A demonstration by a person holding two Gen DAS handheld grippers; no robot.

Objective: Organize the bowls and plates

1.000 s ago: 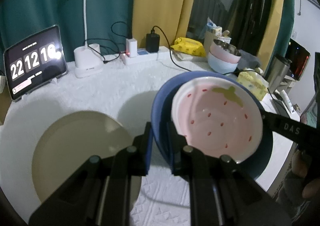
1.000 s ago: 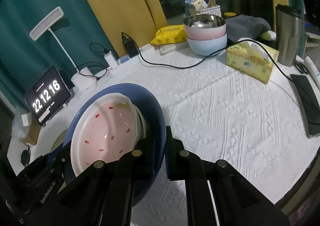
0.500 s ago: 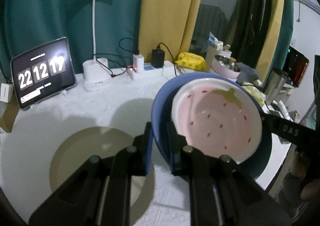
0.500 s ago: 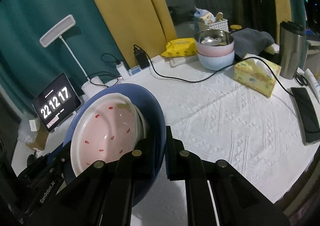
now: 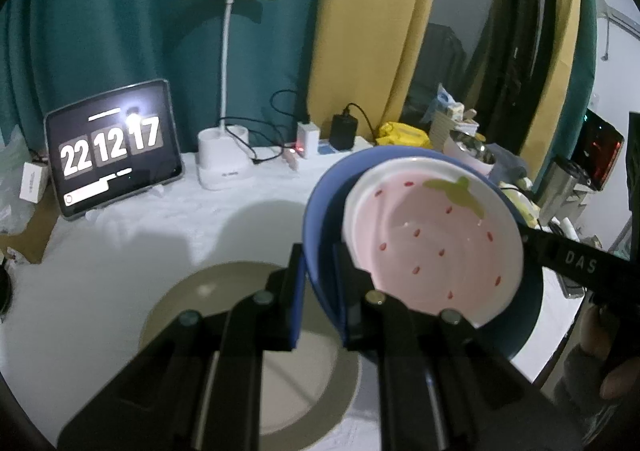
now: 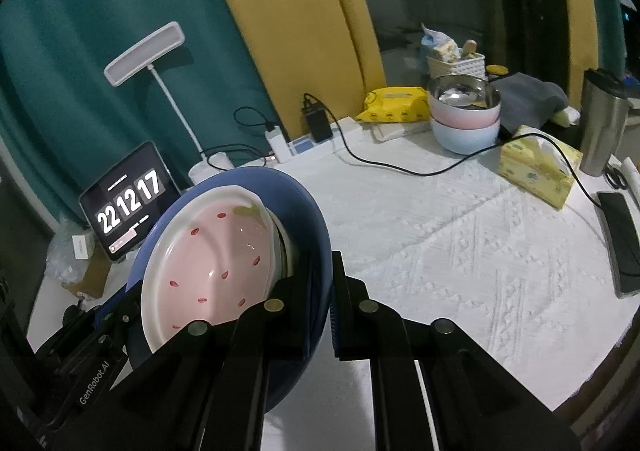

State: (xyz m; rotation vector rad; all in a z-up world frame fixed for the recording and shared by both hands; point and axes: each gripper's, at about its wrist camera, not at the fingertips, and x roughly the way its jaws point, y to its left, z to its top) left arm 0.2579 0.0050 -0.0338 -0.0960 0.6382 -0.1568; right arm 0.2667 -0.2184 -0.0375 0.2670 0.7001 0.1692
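- Left wrist view: the left gripper was clamped on the near rim of the blue plate, one jaw under it and one over, so the plate hung in the air above the white tablecloth.
- A pink strawberry dish sat inside the blue plate, apparently resting there only by its own weight, which is likely why the plate was gripped from two sides.
- The right gripper reached in from the far side and pinched the opposite rim.
- Below and to the left, a beige plate lay flat on the cloth, well apart from the carried stack; it looked a probable base for stacking.
- Right wrist view: the right gripper was closed tight on the blue plate's edge, with the strawberry dish and a white rim beneath it leaning against the plate's wall.
- Stacked bowls stood at the table's far side, near a tissue box.
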